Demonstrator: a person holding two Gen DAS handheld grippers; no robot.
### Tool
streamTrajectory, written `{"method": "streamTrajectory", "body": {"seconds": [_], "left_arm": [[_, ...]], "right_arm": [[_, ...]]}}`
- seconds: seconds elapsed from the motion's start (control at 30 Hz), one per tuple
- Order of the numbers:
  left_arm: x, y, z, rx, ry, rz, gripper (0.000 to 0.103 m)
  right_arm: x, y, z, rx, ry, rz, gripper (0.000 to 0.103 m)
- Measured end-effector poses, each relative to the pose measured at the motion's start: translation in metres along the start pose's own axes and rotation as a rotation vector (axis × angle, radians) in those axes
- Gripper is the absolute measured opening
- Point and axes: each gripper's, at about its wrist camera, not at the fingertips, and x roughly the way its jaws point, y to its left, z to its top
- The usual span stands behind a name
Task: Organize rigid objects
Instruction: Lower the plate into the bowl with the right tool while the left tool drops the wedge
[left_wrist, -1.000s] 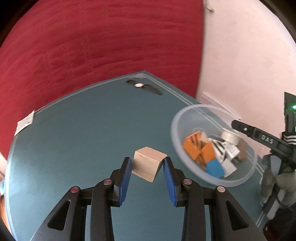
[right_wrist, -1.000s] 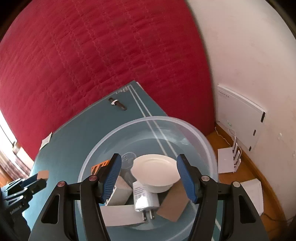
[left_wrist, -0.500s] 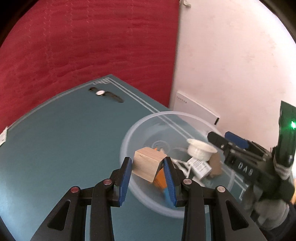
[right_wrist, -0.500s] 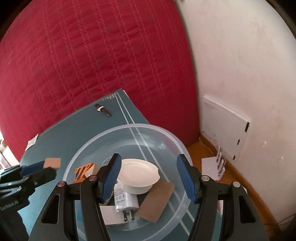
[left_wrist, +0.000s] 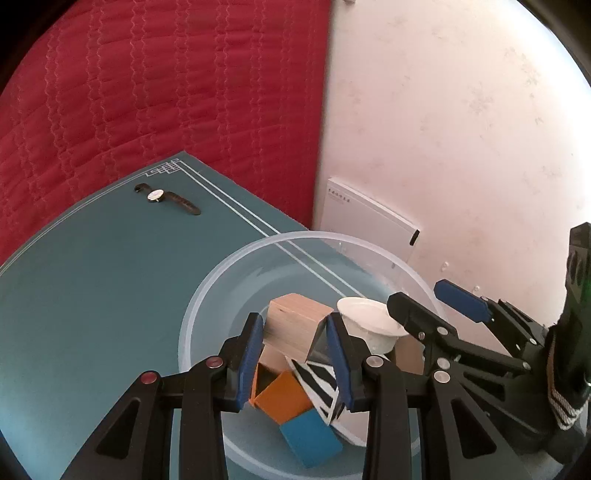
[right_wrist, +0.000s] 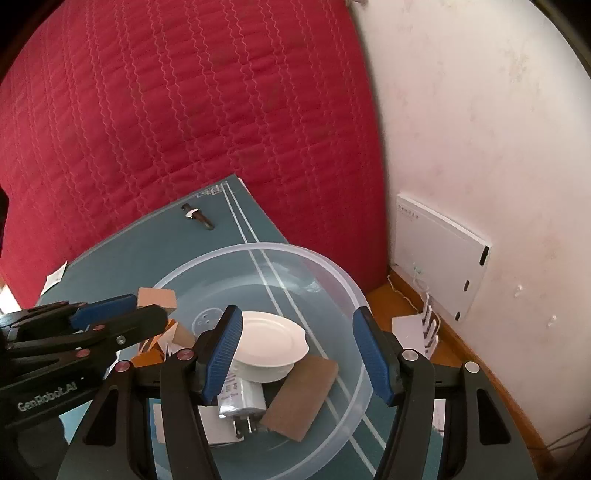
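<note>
My left gripper is shut on a plain wooden cube and holds it over the inside of a clear plastic bowl. Under it lie an orange block, a blue block and a black-and-white striped block. My right gripper hangs open over the same bowl, its pads apart from everything. Below it rest a white round dish, a white charger plug and a brown card. In the right wrist view the left gripper comes in from the left with the cube.
The bowl stands near the right edge of a teal table mat. A wristwatch lies at the mat's far corner, and a paper tag at its left edge. Red quilted fabric hangs behind. A white box leans on the wall.
The left gripper has carried the cube rightwards from above the bare mat to over the bowl. The right gripper has stayed open above the bowl and tilted slightly.
</note>
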Motion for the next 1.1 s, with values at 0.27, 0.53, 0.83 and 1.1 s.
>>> {"method": "streamTrajectory", "body": {"seconds": [0.27, 0.53, 0.83, 1.1], "left_arm": [[-0.004, 0.003, -0.004, -0.031, -0.004, 0.014, 0.081], [-0.015, 0.011, -0.011, -0.042, -0.033, 0.080, 0.094], [-0.028, 0.015, -0.019, -0.018, -0.070, 0.181, 0.101], [-0.045, 0.021, -0.027, -0.012, -0.104, 0.242, 0.102]], "right_arm": [[-0.004, -0.001, -0.001, 0.002, -0.005, -0.024, 0.064], [-0.010, -0.002, -0.003, -0.007, 0.004, -0.039, 0.066], [-0.016, 0.002, -0.006, -0.018, 0.016, -0.045, 0.071], [-0.026, 0.008, -0.012, -0.033, 0.013, -0.058, 0.079]]}}
